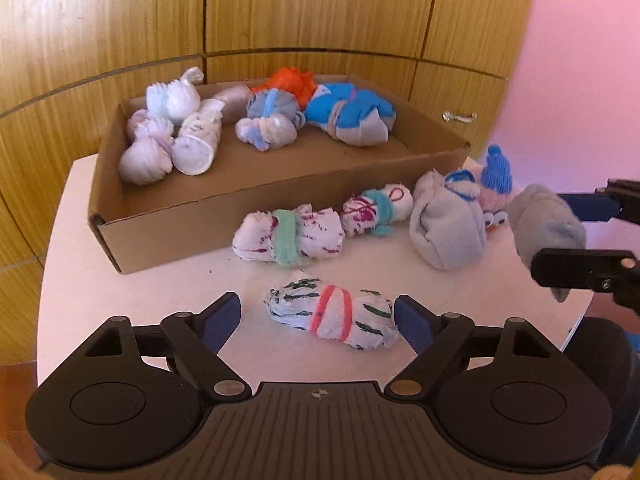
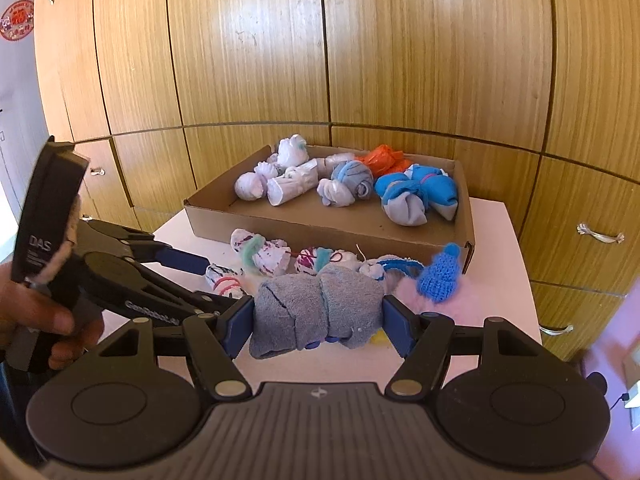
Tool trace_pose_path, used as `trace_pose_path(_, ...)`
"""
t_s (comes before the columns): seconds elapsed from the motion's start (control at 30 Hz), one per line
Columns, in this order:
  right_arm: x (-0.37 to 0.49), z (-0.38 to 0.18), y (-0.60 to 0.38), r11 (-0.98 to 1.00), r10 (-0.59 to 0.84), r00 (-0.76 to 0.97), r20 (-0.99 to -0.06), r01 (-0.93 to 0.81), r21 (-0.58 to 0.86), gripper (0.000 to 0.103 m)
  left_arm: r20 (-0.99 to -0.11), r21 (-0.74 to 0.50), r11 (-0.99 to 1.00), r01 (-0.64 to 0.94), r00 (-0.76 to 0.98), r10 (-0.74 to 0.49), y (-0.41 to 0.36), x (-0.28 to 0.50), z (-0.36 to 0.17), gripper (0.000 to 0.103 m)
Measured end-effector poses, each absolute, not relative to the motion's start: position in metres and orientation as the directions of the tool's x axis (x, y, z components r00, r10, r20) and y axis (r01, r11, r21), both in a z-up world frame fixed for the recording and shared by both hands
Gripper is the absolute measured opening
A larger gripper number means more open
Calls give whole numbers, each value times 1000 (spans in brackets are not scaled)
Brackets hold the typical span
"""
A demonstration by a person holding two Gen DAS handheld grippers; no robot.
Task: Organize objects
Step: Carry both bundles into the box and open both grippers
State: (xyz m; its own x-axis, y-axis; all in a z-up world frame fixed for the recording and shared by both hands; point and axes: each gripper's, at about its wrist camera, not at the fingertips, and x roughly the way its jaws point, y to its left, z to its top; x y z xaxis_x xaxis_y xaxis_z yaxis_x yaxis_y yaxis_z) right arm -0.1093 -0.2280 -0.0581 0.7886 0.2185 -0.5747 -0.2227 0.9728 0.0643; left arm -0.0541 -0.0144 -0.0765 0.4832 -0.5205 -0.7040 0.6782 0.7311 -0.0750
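Behind my table (image 1: 80, 216): wood-grain cabinet fronts (image 2: 400, 40), tall doors above, low doors below, dark seams between panels. Table white, rounded corner toward me, standing close against cabinets. Metal handle (image 1: 459, 117) on low door at right; two more handles (image 2: 600, 235) on right-hand doors in my right view, another small one (image 2: 95, 171) on low door at left. Pink wall (image 1: 580, 60) right of cabinets. Round red sticker (image 2: 17, 20) on pale surface, far upper left.

grey sock roll (image 2: 318, 312) pinched aloft – others (image 1: 288, 236) on table
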Motion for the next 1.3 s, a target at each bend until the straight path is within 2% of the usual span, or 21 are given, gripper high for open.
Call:
trace_pose_path(0.07,-109,-58,-227,972,220,788,-575,-225,63,64,-706,-73,720,690,474,-525,-16,-54,-77,87)
trace_pose_path(0.17,-107,-58,-227,970,227,787,-573,-232,66,64,-712,-72,704,707,458,-533,-16,-54,-76,74)
trace_pose_path(0.23,-106,-56,-225,969,230,789,-570,-239,60,64,-711,-71,697,714,454,-537,-16,-53,-75,72)
trace_pose_path(0.63,-94,-38,-224,961,251,795,-553,-272,45,64,-679,-69,694,717,476,-559,-2,-49,-38,71)
trace_pose_path(0.77,-73,-22,-220,956,260,797,-546,-294,26,65,-662,-45,725,688,523,-537,2,-24,-13,72)
trace_pose_path(0.93,-29,-3,-215,936,297,780,-551,-352,8,65,-695,6,749,663,541,-473,-7,30,0,72)
trace_pose_path(1.1,26,0,-201,911,310,729,-610,-412,-30,65,-754,83,702,707,505,-420,-15,73,-6,72)
trace_pose_path(1.3,78,-33,-173,877,259,642,-721,-469,-104,65,-830,113,641,759,426,-359,-27,96,-32,72)
